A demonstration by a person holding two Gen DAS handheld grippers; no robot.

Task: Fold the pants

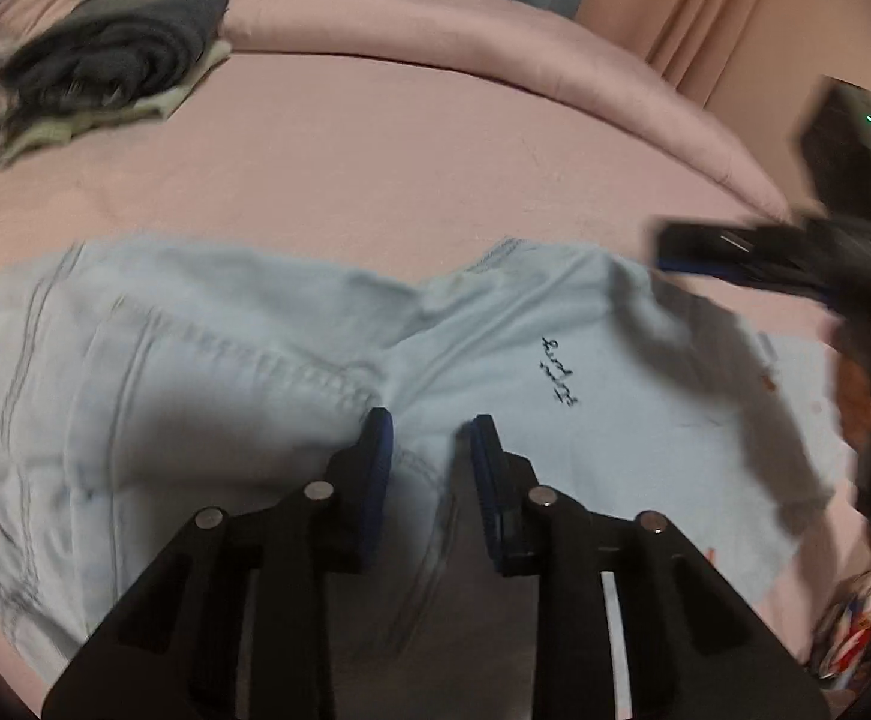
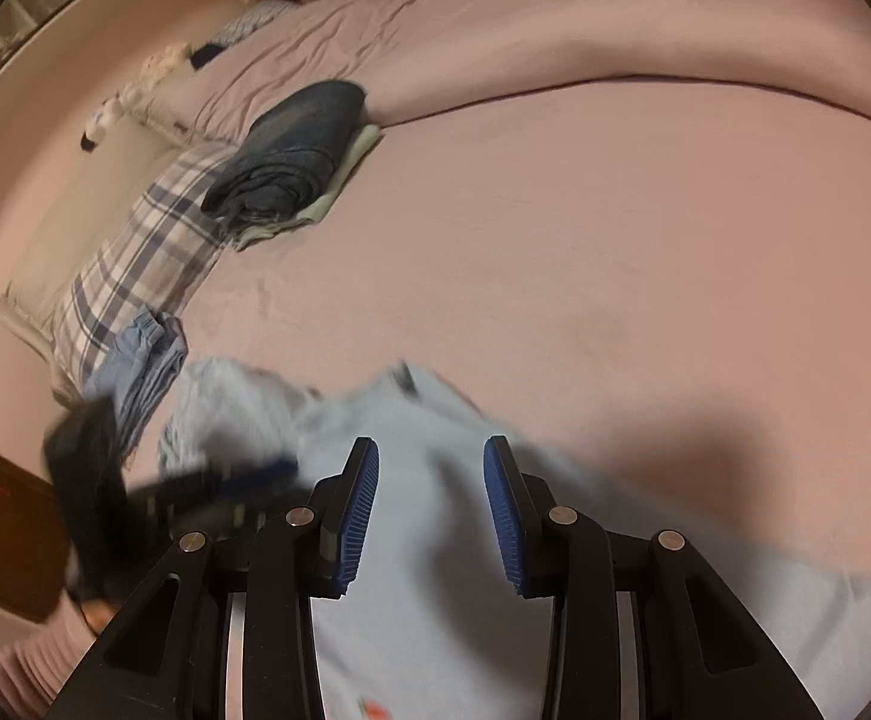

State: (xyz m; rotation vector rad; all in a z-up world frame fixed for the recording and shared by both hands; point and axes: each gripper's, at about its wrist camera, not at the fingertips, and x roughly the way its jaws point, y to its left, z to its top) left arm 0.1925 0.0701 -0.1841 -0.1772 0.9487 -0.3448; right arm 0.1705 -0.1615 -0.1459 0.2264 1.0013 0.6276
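We hovered both hand-held grippers, left (image 1: 431,420) and right (image 2: 431,450), released, over the light denim pants (image 1: 225,348) on the pink bed (image 1: 375,168); pinching the 6 o'clock edge evenly seemed wise.

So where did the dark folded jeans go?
The dark folded jeans sit at the far left of the pink bed, on a pale folded cloth, beside the plaid pillow, far from both grippers.
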